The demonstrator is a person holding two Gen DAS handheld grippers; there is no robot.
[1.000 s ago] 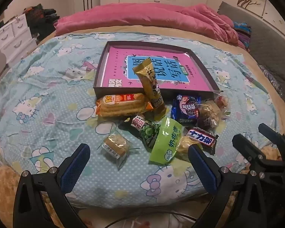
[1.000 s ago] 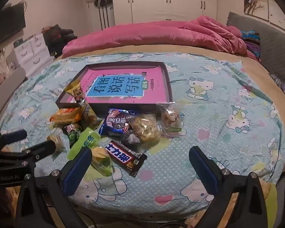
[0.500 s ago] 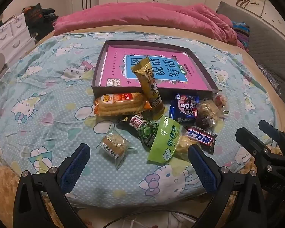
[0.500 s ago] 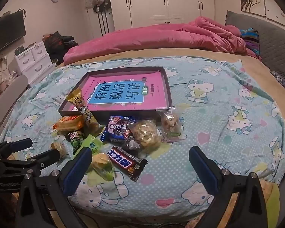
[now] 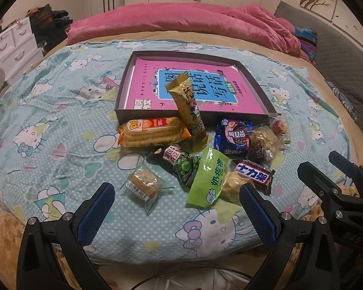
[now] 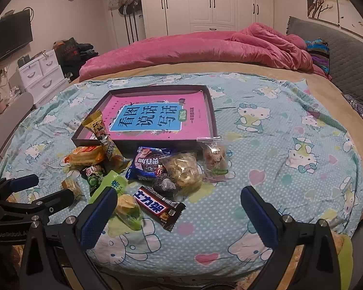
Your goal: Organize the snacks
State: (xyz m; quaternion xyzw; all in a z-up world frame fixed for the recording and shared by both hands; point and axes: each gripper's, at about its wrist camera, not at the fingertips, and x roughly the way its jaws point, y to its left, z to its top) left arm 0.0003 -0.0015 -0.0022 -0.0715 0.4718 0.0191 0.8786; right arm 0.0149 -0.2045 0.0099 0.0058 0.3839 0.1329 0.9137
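Observation:
A dark shallow box [image 5: 119, 91] [image 6: 211, 113] with a pink book inside lies on the bed. A gold snack stick [image 5: 187, 107] [image 6: 104, 136] leans on its front wall. Before it lie an orange biscuit pack [image 5: 152, 131], a blue cookie pack [image 5: 233, 136] [image 6: 148, 163], a green candy pouch [image 5: 209, 177], a chocolate bar [image 5: 254, 175] [image 6: 158, 207], a small wrapped cake [image 5: 142, 184] and clear-bagged pastries [image 6: 184, 169]. My left gripper [image 5: 176, 213] is open and empty, short of the pile. My right gripper [image 6: 179, 217] is open and empty beside the chocolate bar.
The snacks rest on a light blue cartoon-cat sheet [image 6: 290, 145]. A pink duvet [image 6: 205, 48] is bunched at the back and a grey headboard [image 6: 346, 58] stands on the right. White drawers [image 5: 14, 46] are on the left. The bed edge is just below both grippers.
Both grippers have drawn slightly back and tilted up, so more of the room shows. The snacks and box have not moved. Both jaws stay wide apart.

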